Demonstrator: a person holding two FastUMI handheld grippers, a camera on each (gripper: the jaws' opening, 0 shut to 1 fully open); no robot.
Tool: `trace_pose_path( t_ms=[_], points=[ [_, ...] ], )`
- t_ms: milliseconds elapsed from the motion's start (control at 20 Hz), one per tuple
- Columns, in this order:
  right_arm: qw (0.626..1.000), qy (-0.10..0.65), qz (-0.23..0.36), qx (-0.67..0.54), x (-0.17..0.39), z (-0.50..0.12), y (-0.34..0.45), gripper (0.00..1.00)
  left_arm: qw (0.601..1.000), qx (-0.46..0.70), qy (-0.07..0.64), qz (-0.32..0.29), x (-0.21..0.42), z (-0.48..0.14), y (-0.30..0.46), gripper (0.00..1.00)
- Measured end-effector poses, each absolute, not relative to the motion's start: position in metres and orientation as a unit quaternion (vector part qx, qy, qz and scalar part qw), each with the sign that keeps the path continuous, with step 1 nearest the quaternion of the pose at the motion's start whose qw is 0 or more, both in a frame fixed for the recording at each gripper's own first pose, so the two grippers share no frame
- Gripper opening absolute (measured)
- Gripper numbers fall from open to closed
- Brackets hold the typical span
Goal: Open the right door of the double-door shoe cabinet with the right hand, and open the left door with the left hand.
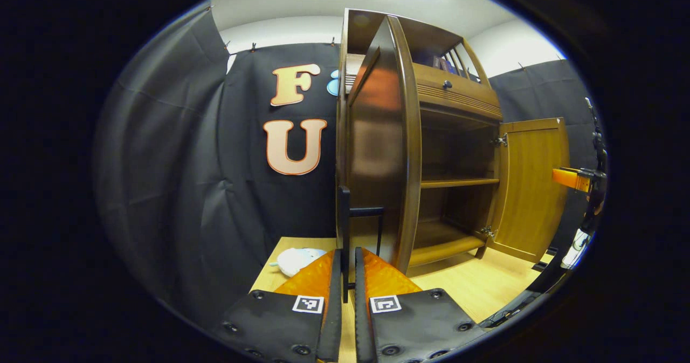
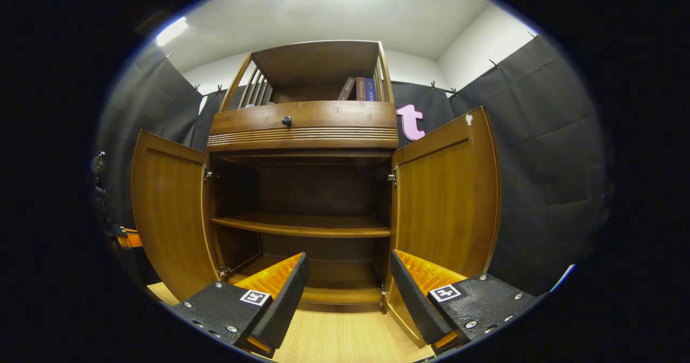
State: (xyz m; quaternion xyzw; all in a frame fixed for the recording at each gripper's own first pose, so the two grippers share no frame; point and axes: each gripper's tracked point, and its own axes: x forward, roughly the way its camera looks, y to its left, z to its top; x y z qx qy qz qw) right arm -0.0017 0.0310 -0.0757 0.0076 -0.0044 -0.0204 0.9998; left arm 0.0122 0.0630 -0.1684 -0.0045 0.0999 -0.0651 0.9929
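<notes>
My left gripper [image 1: 348, 266] sits lowest in the left gripper view, fingers nearly together with the thin black bar handle [image 1: 345, 228] of the left door [image 1: 377, 152] running upright in the narrow gap between them. Looks clamped on it, though contact on both sides is hard to confirm. The handle's long axis is vertical, in line with the gap, straight ahead of the fingertips. The left door is swung out edge-on toward me, hinged on the cabinet's [image 1: 458, 104] left side. A pale soft toy [image 1: 295, 259] lies on the wood floor [image 1: 474, 282] just left of my fingers.

My right gripper [image 2: 349, 270] is wide open, holding nothing, pointed at the cabinet's interior, with the middle shelf [image 2: 302, 225] dead ahead. The right door [image 2: 447, 196] stands open just beside my right finger, apart from it. In this view the left door [image 2: 170, 212] is open too, with part of the left gripper at its far side.

Judgement: both doors look open, task near done. The left door is the left gripper's; releasing the handle means spreading sideways, across the bar.
</notes>
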Motion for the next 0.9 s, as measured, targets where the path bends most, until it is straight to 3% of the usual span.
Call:
trace_pose_path(
  t_ms=[250, 350, 400, 450, 600, 650, 850, 900],
  points=[
    [1.0, -0.001, -0.008, 0.009, 0.005, -0.079, 0.047, 0.92, 0.994, -0.011, 0.096, -0.043, 0.005, -0.166, 0.096, 0.13],
    [1.0, 0.0, -0.004, 0.011, 0.006, -0.08, 0.051, 0.92, 0.994, -0.024, 0.099, -0.04, 0.001, -0.167, 0.102, 0.06],
    [1.0, 0.001, -0.003, 0.012, 0.007, -0.081, 0.052, 0.92, 0.994, -0.022, 0.1, -0.033, -0.002, -0.167, 0.107, 0.15],
    [1.0, 0.002, -0.002, 0.013, 0.006, -0.082, 0.052, 0.92, 0.994, -0.02, 0.1, -0.028, -0.004, -0.167, 0.111, 0.11],
    [1.0, 0.004, -0.001, 0.016, 0.005, -0.082, 0.05, 0.96, 0.994, -0.018, 0.102, -0.018, -0.011, -0.16, 0.111, 0.11],
    [1.0, 0.003, -0.001, 0.017, 0.003, -0.081, 0.048, 0.92, 0.994, -0.019, 0.105, -0.015, -0.013, -0.158, 0.108, 0.06],
    [1.0, 0.004, -0.006, 0.019, -0.002, -0.078, 0.037, 0.92, 0.994, -0.015, 0.104, -0.011, -0.021, -0.14, 0.091, 0.11],
    [1.0, 0.004, -0.007, 0.019, -0.003, -0.077, 0.035, 0.99, 0.995, -0.017, 0.102, -0.014, -0.024, -0.135, 0.083, 0.06]
  ],
)
